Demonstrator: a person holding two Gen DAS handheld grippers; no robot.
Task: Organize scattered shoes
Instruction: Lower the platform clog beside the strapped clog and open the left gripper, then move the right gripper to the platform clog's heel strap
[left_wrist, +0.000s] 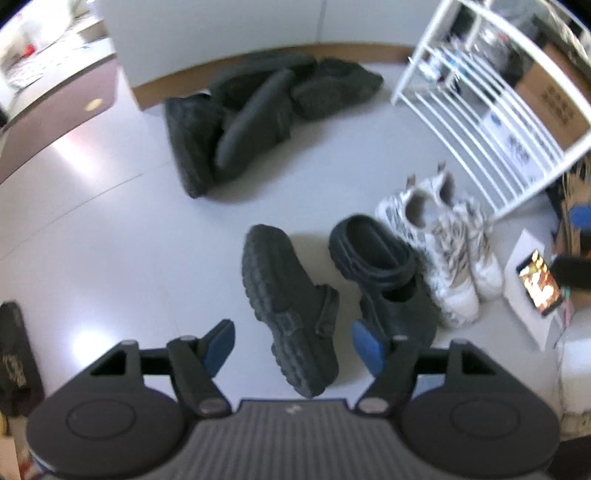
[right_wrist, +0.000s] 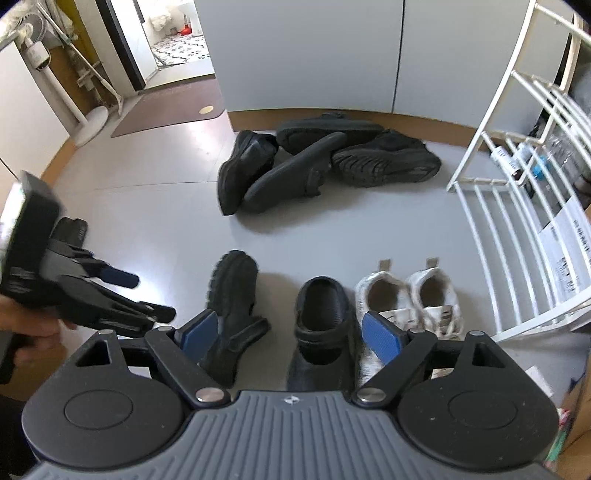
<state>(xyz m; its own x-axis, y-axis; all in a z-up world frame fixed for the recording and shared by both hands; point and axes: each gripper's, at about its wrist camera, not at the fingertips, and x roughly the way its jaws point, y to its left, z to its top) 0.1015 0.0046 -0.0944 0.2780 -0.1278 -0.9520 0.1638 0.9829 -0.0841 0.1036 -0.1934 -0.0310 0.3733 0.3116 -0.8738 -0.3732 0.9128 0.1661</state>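
**Hovering both grippers over the shoe row**

Looking down through the right wrist camera, I have the right gripper (right_wrist: 290, 332) spread wide with nothing between its blue pads (right_wrist: 380, 334); they frame the black clog standing upright (right_wrist: 321, 328) on the grey floor (right_wrist: 147, 206). At nine o'clock of that clog lies its mate, the black clog tipped on its side (right_wrist: 231, 314), sole turned outward. At three o'clock sits the pair of white sneakers (right_wrist: 410, 299), side by side, heels toward twelve, just beside the upright clog. Farther off at twelve o'clock, against the wall base, a pile of black shoes (right_wrist: 321, 158) lies jumbled, several soles up. The white wire shoe rack (right_wrist: 517, 229) stands at two o'clock.

The left gripper (right_wrist: 151, 295) shows at nine o'clock in this view, held in a hand (right_wrist: 33, 328), its fingers parted and empty, clear of the floor. From its own camera the left gripper (left_wrist: 293, 341) hangs above the tipped clog (left_wrist: 291, 310), jaws released, touching nothing. A lit phone (left_wrist: 541, 282) lies on white paper at three o'clock.
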